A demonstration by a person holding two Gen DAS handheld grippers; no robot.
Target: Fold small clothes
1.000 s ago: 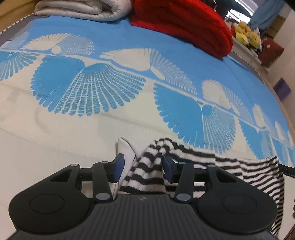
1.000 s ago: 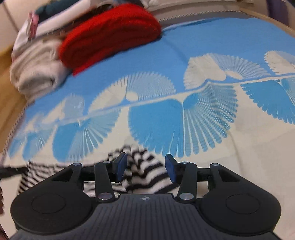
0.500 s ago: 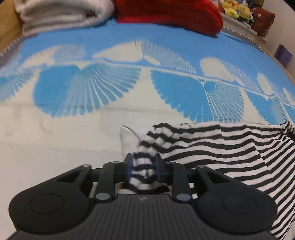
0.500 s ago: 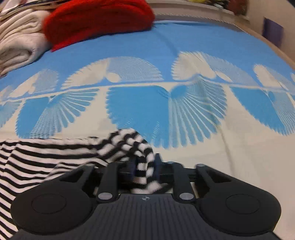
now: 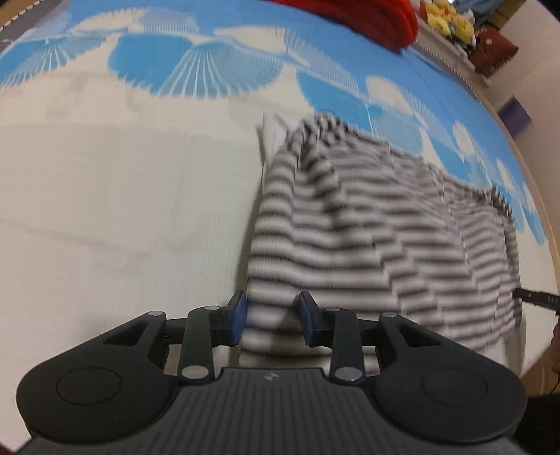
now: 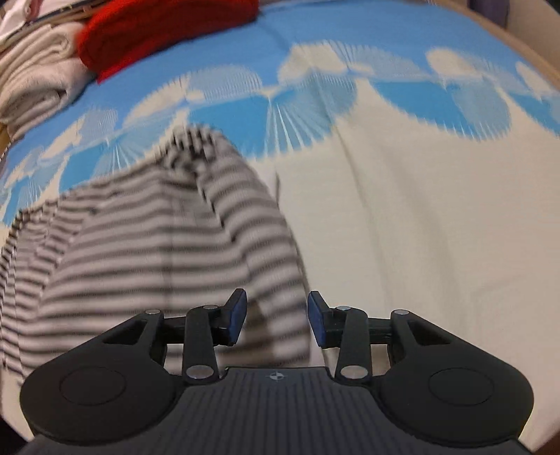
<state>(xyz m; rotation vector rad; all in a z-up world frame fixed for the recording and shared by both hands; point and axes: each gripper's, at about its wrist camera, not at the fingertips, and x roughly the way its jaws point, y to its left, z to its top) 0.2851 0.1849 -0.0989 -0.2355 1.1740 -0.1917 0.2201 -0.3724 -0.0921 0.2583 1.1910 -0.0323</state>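
Note:
A small black-and-white striped garment (image 5: 367, 231) lies spread on the bed, blurred by motion. It also shows in the right wrist view (image 6: 147, 245). My left gripper (image 5: 271, 320) is open over the garment's near left edge, with the cloth lying between and under the fingers. My right gripper (image 6: 276, 320) is open over the garment's near right edge, with striped cloth between the fingers. A white piece (image 5: 274, 131) peeks out at the garment's far left corner.
The bed cover (image 5: 122, 210) is cream with blue fan patterns. A red blanket (image 6: 164, 28) and a folded beige blanket (image 6: 38, 77) lie at the far side. Yellow plush toys (image 5: 451, 21) sit on a shelf beyond the bed.
Both grippers, shut on the garment's corners half a second ago, have opened and let go. The garment has been pulled toward me and now lies spread out.

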